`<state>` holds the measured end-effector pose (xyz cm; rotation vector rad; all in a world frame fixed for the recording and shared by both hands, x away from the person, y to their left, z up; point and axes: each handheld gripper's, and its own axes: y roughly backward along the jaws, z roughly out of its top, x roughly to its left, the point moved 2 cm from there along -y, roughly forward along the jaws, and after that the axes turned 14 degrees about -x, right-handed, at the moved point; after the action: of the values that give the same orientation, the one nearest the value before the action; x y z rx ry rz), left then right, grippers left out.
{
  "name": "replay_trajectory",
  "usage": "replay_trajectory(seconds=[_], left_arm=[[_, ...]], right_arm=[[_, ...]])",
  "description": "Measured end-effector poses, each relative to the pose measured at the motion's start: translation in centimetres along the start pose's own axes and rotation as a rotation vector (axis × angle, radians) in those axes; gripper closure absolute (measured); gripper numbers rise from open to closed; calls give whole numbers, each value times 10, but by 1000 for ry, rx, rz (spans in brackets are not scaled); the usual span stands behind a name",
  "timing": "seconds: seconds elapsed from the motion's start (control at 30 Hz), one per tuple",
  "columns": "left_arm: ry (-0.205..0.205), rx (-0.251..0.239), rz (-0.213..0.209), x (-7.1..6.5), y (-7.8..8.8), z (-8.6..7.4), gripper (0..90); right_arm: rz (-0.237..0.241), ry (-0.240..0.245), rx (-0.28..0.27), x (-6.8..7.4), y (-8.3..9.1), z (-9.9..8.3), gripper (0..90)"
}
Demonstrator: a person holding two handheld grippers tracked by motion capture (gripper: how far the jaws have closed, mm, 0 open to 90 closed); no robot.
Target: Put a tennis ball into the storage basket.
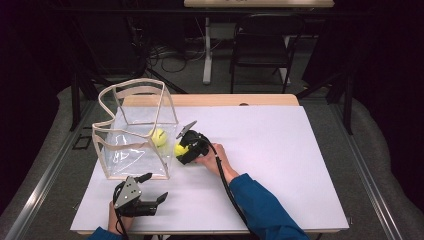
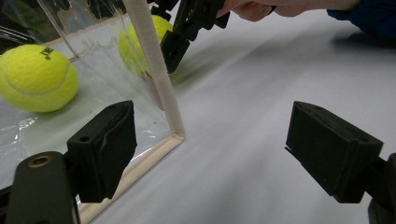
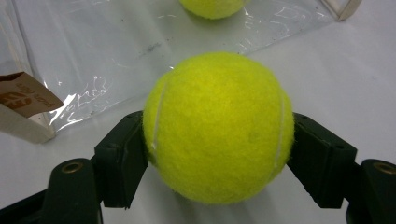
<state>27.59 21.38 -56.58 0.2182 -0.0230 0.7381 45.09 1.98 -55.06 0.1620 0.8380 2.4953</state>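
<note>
While the right gripper [image 1: 183, 149] clamps both pads against a yellow tennis ball [image 3: 218, 127] on the white table [image 1: 270, 150], that ball sits just outside the clear bag [image 1: 134, 131], beside its open side. A second ball [image 1: 159, 136] lies inside the bag. The left gripper [image 1: 155, 187], near the bag's front corner, has its jaws spread wide, holding nothing.

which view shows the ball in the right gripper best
The right gripper view: the held ball sits large and close, clamped between the right gripper's pads. The high view shows it small, partly hidden by that gripper. The left gripper view shows it far off, partly behind the clear bag's edge.
</note>
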Motion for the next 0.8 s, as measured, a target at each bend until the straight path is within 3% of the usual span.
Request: replay_trajectory(seconds=[0.8], left_arm=[[0, 2, 1, 0, 0, 0, 161]], right_arm=[[-18, 22, -2, 0, 20, 3, 257]])
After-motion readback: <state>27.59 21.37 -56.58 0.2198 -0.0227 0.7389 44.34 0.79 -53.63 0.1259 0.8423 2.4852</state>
